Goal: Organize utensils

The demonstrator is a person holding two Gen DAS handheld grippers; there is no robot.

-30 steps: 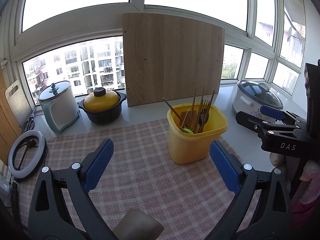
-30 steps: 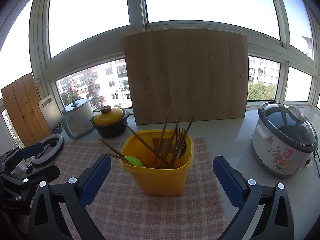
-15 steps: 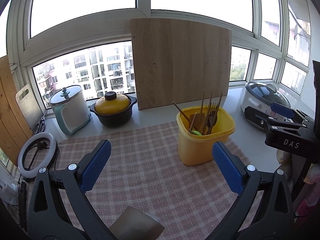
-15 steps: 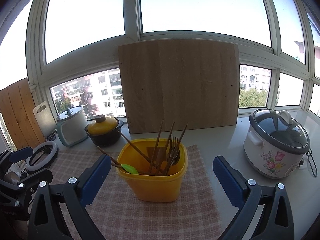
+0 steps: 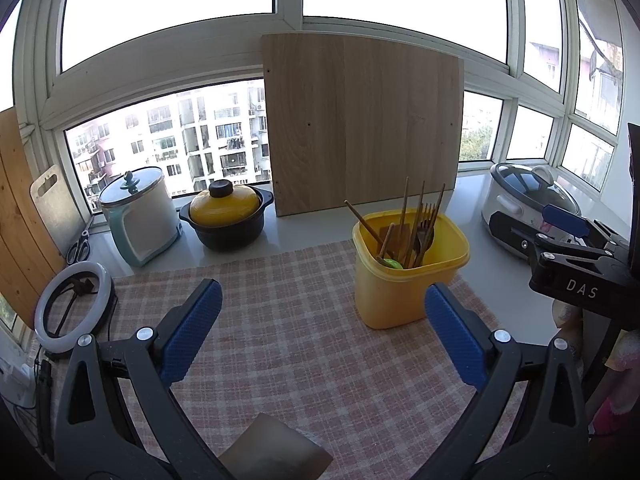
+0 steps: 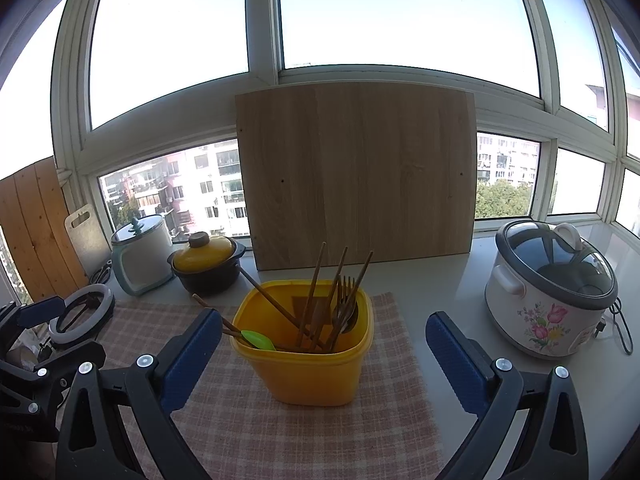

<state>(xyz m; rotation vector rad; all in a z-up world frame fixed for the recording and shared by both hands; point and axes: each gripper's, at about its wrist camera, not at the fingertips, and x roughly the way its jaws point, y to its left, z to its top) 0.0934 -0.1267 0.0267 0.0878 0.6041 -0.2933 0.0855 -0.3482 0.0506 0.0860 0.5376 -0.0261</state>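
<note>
A yellow plastic tub (image 5: 404, 292) (image 6: 308, 372) stands on a pink checked cloth (image 5: 280, 320) (image 6: 248, 420). Inside it lean wooden chopsticks (image 6: 314, 296), a fork (image 6: 346, 296), a dark spoon and a green spoon (image 6: 258, 339). My left gripper (image 5: 320, 328) hangs open over the cloth, left of and nearer than the tub, holding nothing. My right gripper (image 6: 320, 356) is open too, with the tub seen between its blue pads (image 6: 456, 360), a little beyond them. In the left wrist view the right gripper (image 5: 576, 252) shows at the right edge.
A big wooden board (image 5: 360, 124) leans on the window behind the tub. A yellow-lidded black pot (image 5: 226, 216), a white kettle (image 5: 138, 216) and a ring light (image 5: 74, 300) sit at the left. A flowered rice cooker (image 6: 552, 288) stands at the right.
Both grippers have pulled back and risen a little, so the tub looks smaller and lower. Both stayed open; nothing in the tub moved.
</note>
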